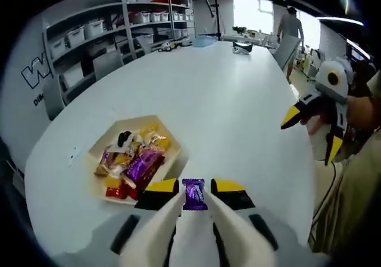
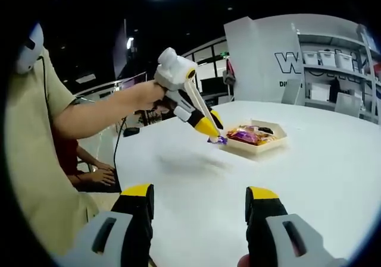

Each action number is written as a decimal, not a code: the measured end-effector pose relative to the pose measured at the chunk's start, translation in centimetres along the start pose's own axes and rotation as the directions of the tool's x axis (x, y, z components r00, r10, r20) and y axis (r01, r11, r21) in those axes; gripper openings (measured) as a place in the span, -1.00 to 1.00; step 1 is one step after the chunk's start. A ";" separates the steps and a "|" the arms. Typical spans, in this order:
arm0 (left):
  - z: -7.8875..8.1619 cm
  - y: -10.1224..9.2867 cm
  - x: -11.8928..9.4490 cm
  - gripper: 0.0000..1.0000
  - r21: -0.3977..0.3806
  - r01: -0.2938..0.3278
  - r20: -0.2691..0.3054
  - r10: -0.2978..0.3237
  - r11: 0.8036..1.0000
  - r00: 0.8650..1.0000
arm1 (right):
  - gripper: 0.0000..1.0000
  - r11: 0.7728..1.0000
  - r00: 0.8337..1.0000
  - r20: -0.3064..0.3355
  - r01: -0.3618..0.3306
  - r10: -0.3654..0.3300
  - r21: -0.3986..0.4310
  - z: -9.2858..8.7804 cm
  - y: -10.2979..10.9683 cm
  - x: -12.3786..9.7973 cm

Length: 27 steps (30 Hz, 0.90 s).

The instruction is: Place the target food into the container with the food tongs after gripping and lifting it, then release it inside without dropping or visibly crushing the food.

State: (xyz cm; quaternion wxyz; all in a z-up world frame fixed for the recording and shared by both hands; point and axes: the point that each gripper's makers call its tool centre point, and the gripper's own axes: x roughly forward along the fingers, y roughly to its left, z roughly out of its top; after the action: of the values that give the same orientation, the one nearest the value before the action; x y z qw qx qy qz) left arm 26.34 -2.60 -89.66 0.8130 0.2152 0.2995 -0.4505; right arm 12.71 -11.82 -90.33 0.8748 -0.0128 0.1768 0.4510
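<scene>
Holding a small purple foil-wrapped candy (image 1: 194, 194) between my left gripper (image 1: 194, 191)'s yellow-tipped fingers, I see it clamped above the white desk (image 1: 238, 112), just beside the shallow cream hexagonal tray (image 1: 172, 160) of glossy crinkled snack packets (image 1: 138, 160). My right gripper (image 2: 199, 198) hangs with its fingers spread apart, grasping nothing, well apart from the tray.

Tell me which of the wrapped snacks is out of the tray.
The small purple-wrapped candy pinched in the left tool, held above the white table; the other wrapped snacks lie piled in the beige hexagonal tray.
</scene>
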 end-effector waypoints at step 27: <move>8.0 5.8 0.8 -0.61 0.037 -0.084 0.057 0.082 0.996 0.995 | 0.20 1.000 1.000 -0.001 0.007 -0.007 0.000 0.0 -0.2 -0.2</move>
State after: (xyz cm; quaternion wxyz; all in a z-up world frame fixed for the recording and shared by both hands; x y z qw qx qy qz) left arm 34.02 -5.09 -83.94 0.8347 0.2309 0.2586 -0.4280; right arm 12.72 -12.14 -90.31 0.8762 -0.0137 0.1773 0.4479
